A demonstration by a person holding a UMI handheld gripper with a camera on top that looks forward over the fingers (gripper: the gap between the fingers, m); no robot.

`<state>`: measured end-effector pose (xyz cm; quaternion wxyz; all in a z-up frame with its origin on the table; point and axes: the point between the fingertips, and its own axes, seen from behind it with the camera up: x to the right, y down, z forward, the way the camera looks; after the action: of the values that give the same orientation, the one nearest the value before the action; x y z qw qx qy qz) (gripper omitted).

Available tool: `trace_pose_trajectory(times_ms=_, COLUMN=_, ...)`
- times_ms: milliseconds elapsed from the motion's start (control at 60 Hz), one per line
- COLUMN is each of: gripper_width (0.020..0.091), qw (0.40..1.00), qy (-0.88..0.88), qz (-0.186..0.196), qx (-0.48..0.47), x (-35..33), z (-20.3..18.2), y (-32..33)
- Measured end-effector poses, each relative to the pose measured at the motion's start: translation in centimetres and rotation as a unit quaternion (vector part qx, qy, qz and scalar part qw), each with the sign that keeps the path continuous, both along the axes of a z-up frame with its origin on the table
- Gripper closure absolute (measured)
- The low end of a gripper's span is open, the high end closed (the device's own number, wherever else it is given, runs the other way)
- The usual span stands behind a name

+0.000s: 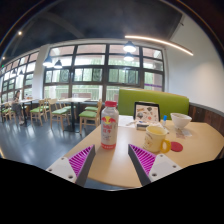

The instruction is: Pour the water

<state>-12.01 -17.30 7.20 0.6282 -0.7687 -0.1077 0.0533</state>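
A clear plastic bottle (109,126) with a red cap and a red-and-white label stands upright on the round wooden table (115,165), just beyond my fingers and about midway between them. To its right stands a yellow mug (155,139) with a handle, on a red coaster (176,147). My gripper (112,163) is open, its magenta pads (79,160) spread wide over bare tabletop with nothing between them.
A white bowl (181,121) sits at the table's far right, with a small framed sign (146,112) behind the mug. A green bench back (150,100) stands beyond. Tables and chairs (45,110) fill the room to the left, before large windows.
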Motion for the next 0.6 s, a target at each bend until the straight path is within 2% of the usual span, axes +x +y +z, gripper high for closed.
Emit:
trace_pose_trajectory(times_ms=117, gripper_width=0.0343, qw=1.0, qy=0.002, qz=-0.002, qx=-0.003, x=-1.5, z=-0.6, y=5.8)
trace_pose_trajectory(times_ms=300, gripper_width=0.0328, qw=0.999, qy=0.015, qz=-0.035, qx=-0.013, x=-3.8, z=-0.6, y=12.8)
trace_pose_trajectory(times_ms=417, gripper_width=0.0343, qw=0.999, qy=0.004, qz=-0.05, qx=0.004, x=-4.6, z=0.3, y=16.3)
trace_pose_trajectory(times_ms=450, gripper_width=0.0545, qw=0.999, qy=-0.005, qz=-0.05, qx=0.016, x=-3.9, z=0.0, y=18.3)
trace_pose_trajectory(times_ms=467, gripper_width=0.058, qw=0.998, qy=-0.009, qz=-0.052, qx=0.016, x=-3.9, z=-0.1, y=18.6)
trace_pose_trajectory(times_ms=517, gripper_width=0.0619, qw=0.997, qy=-0.024, qz=-0.064, qx=0.029, x=-4.3, z=0.6, y=18.2)
trace_pose_trajectory(times_ms=567, gripper_width=0.0665, qw=0.996, qy=-0.044, qz=-0.057, qx=0.046, x=-4.3, z=0.8, y=18.7)
trace_pose_trajectory(times_ms=600, gripper_width=0.0642, qw=0.996, qy=-0.05, qz=-0.055, qx=0.044, x=-4.3, z=0.6, y=18.7)
